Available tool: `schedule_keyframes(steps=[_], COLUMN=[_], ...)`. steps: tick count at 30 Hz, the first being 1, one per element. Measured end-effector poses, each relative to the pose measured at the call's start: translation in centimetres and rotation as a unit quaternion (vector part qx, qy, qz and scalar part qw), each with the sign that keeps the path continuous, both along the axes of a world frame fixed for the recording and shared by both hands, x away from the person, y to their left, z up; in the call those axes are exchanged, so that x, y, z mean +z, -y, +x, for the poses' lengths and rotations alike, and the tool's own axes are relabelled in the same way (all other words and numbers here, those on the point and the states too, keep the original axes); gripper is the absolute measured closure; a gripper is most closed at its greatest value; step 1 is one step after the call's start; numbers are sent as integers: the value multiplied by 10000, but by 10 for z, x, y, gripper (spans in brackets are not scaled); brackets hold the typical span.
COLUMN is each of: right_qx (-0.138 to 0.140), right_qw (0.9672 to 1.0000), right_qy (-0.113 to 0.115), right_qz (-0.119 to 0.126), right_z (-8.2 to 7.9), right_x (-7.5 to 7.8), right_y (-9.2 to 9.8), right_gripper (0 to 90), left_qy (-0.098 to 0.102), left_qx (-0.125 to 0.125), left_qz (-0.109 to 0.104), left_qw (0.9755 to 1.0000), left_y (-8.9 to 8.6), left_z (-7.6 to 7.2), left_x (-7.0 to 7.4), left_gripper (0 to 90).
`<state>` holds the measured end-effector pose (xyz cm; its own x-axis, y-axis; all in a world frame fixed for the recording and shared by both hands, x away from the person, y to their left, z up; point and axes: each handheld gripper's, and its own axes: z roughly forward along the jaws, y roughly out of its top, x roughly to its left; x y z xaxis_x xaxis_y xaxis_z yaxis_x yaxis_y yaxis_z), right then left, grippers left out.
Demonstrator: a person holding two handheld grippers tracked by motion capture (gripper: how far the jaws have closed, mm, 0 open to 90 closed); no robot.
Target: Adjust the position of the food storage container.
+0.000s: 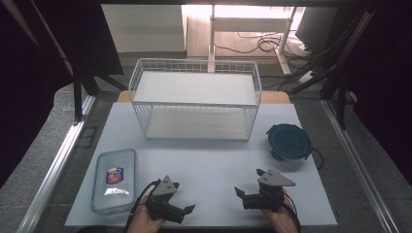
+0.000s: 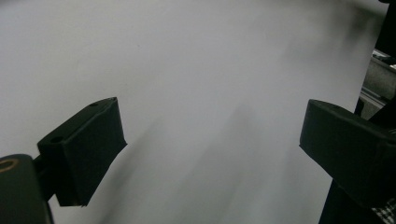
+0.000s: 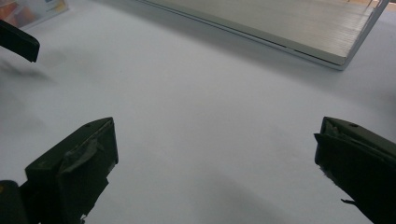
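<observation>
My left gripper rests low at the near edge of the white table, held by a hand and turned toward the right. Its jaws stand wide apart over bare surface. My right gripper sits a little to its right, turned toward the left, and is open with nothing between the jaws. A clear lidded plastic container with a red and blue label lies just left of the left gripper. A dark round bowl sits at the right, beyond the right gripper.
A white wire rack with two shelves stands at the back centre; its lower shelf is ahead in the right gripper view. Metal rails run along both table sides. Cables lie on the floor behind.
</observation>
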<state>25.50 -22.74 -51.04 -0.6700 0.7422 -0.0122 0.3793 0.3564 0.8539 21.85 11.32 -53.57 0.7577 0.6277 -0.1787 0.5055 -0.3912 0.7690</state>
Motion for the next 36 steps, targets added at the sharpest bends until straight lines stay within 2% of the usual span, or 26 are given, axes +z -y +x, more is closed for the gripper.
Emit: schedule_keyframes(steps=[8,16,17,21,26,27,31,32,36], right_qx=[63,70,78,98,78,74,77,77,100], right_qw=[9999,9998,9997,9994,9995,9995,9994,9994,9992], right_qy=[26,-33,-54,-108,-90,-94,-129,-129,-138], right_qz=[-86,-185,-207,-305,-280,-277,-305,-305,-351], right_z=[0,1,1,2,1,1,2,2,1], right_x=[0,-2,-2,-4,-3,-3,-4,-4,-4], right_y=[-1,-2,-2,-3,-3,-3,-3,-3,-4], right_gripper=[0,0,0,0,0,0,0,0,0], left_qy=[-33,-57,-97,-151,-90,-67,-70,-48,74], left_qx=[-18,-120,-161,-183,-126,-87,-60,-65,-67], left_qz=[-162,-133,-235,-303,-283,-204,-126,-125,-133], left_qw=[9999,9998,9995,9993,9995,9997,9999,9999,9999], left_y=[-6,-4,-5,-5,-6,-6,-7,-7,-14], left_z=[1,1,1,2,2,2,2,2,1], left_x=[3,3,3,5,9,10,12,14,25], left_gripper=[52,35,31,36,107,126,184,184,286])
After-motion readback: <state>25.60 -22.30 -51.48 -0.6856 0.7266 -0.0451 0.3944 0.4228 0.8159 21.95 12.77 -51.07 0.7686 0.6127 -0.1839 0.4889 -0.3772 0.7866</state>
